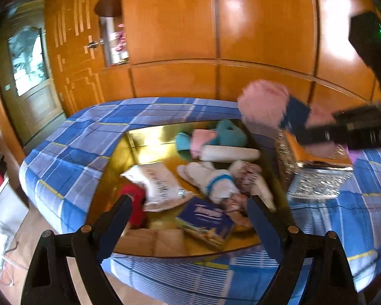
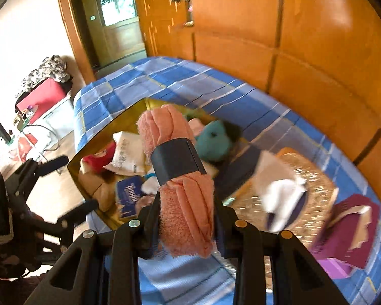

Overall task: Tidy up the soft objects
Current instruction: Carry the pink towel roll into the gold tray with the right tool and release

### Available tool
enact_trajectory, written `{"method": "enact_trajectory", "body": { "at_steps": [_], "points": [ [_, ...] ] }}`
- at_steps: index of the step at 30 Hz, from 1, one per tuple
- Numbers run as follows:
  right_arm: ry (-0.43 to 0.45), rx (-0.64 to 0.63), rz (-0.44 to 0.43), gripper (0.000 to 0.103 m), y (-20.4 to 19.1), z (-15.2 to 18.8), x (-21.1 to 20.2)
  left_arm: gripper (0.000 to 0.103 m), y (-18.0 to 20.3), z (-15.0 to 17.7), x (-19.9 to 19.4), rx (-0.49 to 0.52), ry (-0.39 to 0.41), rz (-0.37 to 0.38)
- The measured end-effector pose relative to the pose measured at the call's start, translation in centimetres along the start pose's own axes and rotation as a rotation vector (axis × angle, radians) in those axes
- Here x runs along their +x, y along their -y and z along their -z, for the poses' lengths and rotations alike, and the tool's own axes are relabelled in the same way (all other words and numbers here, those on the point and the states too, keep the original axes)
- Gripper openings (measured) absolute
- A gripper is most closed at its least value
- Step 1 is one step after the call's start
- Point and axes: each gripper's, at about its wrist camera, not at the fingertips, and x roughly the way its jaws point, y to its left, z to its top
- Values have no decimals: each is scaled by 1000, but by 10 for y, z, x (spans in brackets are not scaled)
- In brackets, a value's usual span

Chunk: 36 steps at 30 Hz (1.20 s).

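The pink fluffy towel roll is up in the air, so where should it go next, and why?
Probably lower the rolled pink terry towel, clamped by the right gripper, into the shiny silver foil box: that box stands open beneath it on the blue checked bedsheet.

Blue checked bedspread (image 1: 71, 152); orange wooden wardrobe (image 1: 190, 38)

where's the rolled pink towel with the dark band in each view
Left wrist: the rolled pink towel is at upper right, blurred, clamped in the right gripper above the bed.
Right wrist: it fills the centre, between the jaws.
Shared landmark: the blue tissue packet in the gold tray.
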Motion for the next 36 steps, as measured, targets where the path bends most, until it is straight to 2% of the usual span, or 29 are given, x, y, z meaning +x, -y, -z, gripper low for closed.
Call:
{"method": "enact_trajectory", "body": {
  "at_steps": [5,12,14,18,20,23,24,26,31,36],
  "points": [
    [-91,16,-10,33,-22,-6,35,92,-33,-2,6,-84,-5,-56],
    [-134,79,33,34,-37,-30,90,92,-80,-3,12,-241,-18,-112],
    [-153,88,43,35,-40,-35,110,92,-83,-3,13,-251,-19,-121],
    [-149,78,44,45,-46,-38,129,93,-82,-2,17,-247,-26,-126],
    [-145,84,23,46,-46,-38,129,93,-82,-1,18,-247,-31,-124],
    [-109,107,-14,57,-44,-36,118,94,-81,1,21,-245,-41,-126],
    [-99,114,-23,64,-43,-35,114,94,-81,1,21,-246,-43,-128],
    [-67,123,-29,65,-42,-34,102,97,-80,1,20,-249,-42,-136],
    [0,100,40,65,-47,-26,78,102,-76,-2,12,-254,-17,-134],
    [74,90,176,65,-51,-10,55,103,-68,-5,4,-243,2,-120]
  ]
}}
